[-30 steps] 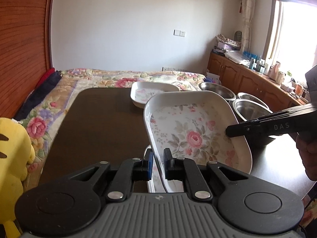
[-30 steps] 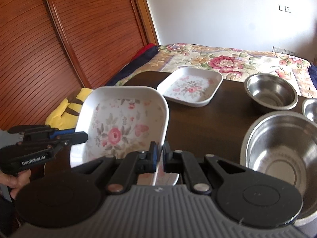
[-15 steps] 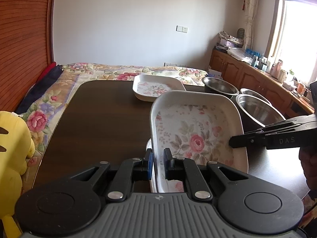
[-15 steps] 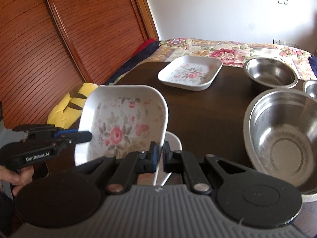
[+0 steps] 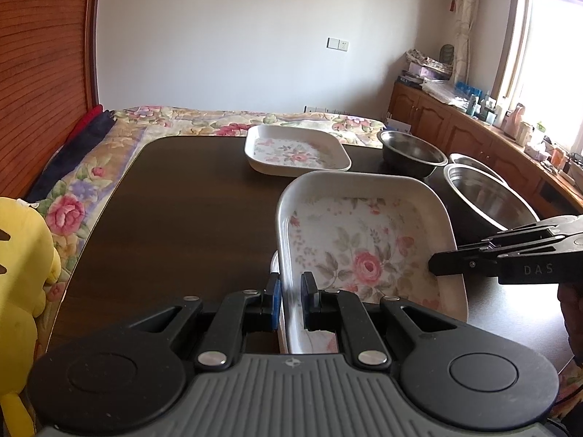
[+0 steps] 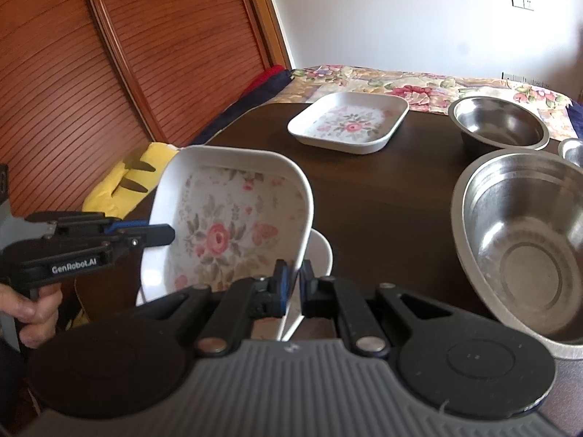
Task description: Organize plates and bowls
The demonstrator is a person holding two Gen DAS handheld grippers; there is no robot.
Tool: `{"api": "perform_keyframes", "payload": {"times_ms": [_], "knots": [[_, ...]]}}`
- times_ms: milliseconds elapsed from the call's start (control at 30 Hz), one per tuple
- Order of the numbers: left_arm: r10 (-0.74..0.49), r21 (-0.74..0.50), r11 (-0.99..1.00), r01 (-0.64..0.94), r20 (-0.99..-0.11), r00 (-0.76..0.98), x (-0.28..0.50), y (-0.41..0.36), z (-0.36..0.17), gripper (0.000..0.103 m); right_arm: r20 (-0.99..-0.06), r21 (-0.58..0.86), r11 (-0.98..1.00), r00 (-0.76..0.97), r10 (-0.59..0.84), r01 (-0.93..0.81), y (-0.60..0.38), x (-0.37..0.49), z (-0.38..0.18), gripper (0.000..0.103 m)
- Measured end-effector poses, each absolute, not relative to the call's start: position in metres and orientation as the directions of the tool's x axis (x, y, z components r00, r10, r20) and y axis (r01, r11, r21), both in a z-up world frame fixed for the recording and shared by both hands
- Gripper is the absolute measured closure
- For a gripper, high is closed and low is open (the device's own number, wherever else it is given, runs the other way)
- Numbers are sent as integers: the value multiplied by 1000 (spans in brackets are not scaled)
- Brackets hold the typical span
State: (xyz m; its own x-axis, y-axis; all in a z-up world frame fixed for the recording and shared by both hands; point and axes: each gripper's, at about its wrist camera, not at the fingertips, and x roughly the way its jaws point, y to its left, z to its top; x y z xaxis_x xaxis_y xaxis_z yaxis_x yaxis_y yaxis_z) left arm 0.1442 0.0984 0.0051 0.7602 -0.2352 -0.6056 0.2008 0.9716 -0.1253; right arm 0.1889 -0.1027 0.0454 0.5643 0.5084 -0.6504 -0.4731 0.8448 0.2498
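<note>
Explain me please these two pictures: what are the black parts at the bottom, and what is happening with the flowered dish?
No robot is here. A person holds a two-finger clamp in each hand, and a wide-angle camera on each clamp looks along its fingers. One picture comes from the left tool, the other from the right tool; each also shows the other clamp from the side. Both tools are shut on opposite rims of one floral square plate, held tilted above another white dish that is mostly hidden. On the dark table lie a second floral plate and three steel bowls; the largest is nearest. A yellow plush toy sits beside the table.
</note>
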Motion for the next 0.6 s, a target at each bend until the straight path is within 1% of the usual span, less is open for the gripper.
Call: {"api": "perform_keyframes", "payload": {"times_ms": [167, 333, 600], "knots": [[-226, -122, 974, 193, -616, 755, 147, 98, 2, 65, -656, 250, 847, 561, 505, -470, -102, 190, 42, 93], [-214, -111, 976, 185, -625, 751, 151, 97, -2, 65, -657, 239, 845, 560, 504, -479, -101, 189, 39, 89], [-207, -96, 977, 188, -618, 758, 154, 97, 1, 65, -653, 230, 848, 571, 498, -477, -105, 189, 39, 88]]}}
